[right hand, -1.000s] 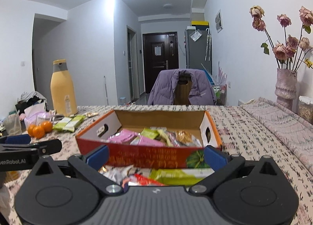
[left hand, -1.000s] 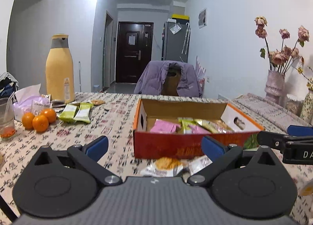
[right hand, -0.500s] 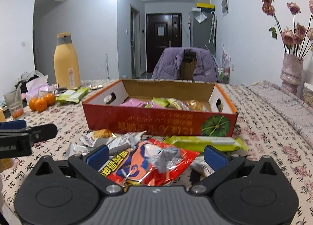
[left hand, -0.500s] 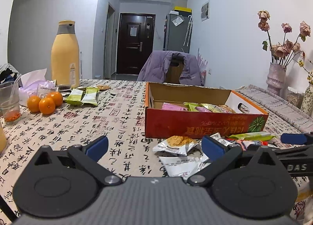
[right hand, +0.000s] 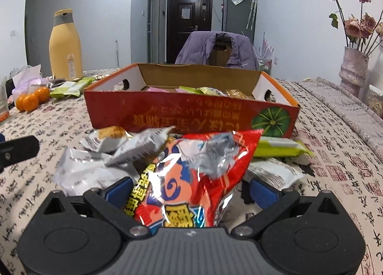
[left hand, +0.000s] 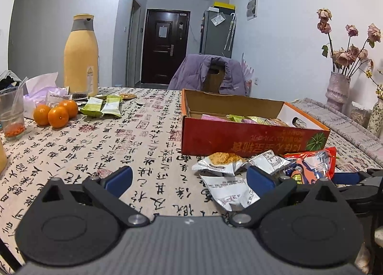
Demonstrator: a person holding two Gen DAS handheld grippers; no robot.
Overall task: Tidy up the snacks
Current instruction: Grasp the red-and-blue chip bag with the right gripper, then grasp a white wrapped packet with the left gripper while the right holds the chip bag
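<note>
An open red cardboard box [left hand: 251, 138] [right hand: 191, 117] holds several snack packets. Loose snacks lie in front of it: silver packets [left hand: 220, 162] [right hand: 115, 148], a red snack bag [right hand: 191, 179] [left hand: 311, 165] and a green bar [right hand: 280, 149]. My right gripper [right hand: 190, 190] is open, its blue pads on either side of the red bag's near end. My left gripper [left hand: 189, 178] is open and empty, low over the tablecloth left of the pile, with a silver packet [left hand: 229, 191] by its right pad.
At the far left stand a tall yellow bottle [left hand: 81, 54], three oranges [left hand: 56, 112], green packets [left hand: 100, 107], a plastic cup [left hand: 12, 117] and tissues. A vase of dried roses [left hand: 338, 88] stands at the right. A chair with a purple jacket [left hand: 210, 74] is behind the table.
Both grippers have dropped lower and moved in toward the loose pile. The red bag now lies between the right gripper's open pads.
</note>
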